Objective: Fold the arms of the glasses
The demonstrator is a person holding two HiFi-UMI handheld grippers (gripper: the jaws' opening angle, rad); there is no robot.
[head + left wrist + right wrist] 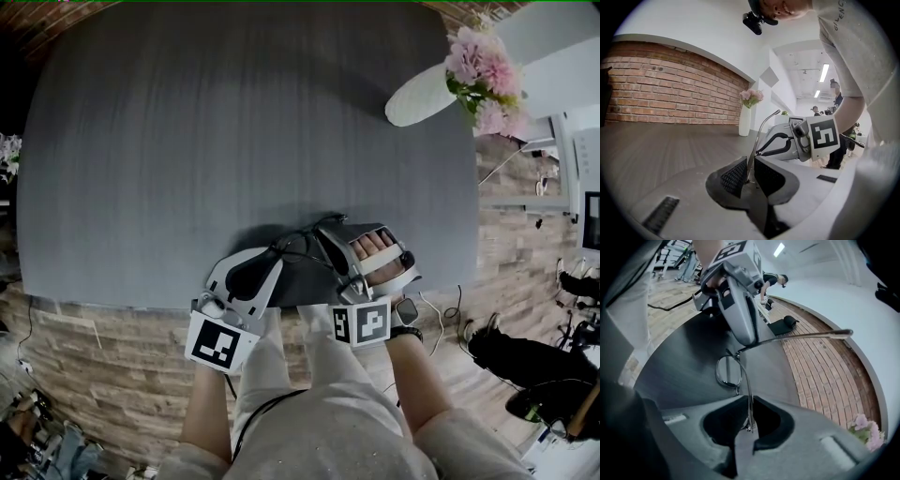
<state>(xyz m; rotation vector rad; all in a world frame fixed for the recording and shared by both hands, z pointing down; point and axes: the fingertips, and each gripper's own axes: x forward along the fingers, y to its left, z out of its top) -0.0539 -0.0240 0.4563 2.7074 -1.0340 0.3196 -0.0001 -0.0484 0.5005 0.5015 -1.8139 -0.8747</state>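
Pinched almost together, the jaws of the left gripper (749, 177) grip 1 thin metal arm of the glasses (729, 372), and that arm's curved tip (777, 112) rises beyond the pads. The right gripper (750, 423) has its jaws just as narrow, shut on another fine wire of the same glasses. It may be the 2nd arm or a rim seen edge-on; from this angle I cannot say which.

The only readable print is on the person's pale shirt (855, 42), where the letters look like "GIVENC" before the fabric curves away. Each gripper carries a cube (361, 322) with black-and-white square markers and no words. I see no writing on the glasses.

They are slim, silver-toned wire glasses with 1 round lens showing clearly. The arm in the left gripper stands out sideways from the front, still unfolded.

The pair is held between the 2 grippers over the near edge of the dark grey table (234, 141). At the table's far corner a white vase (422, 94) holds pink flowers (483, 75), with a brick wall (661, 89) beyond.
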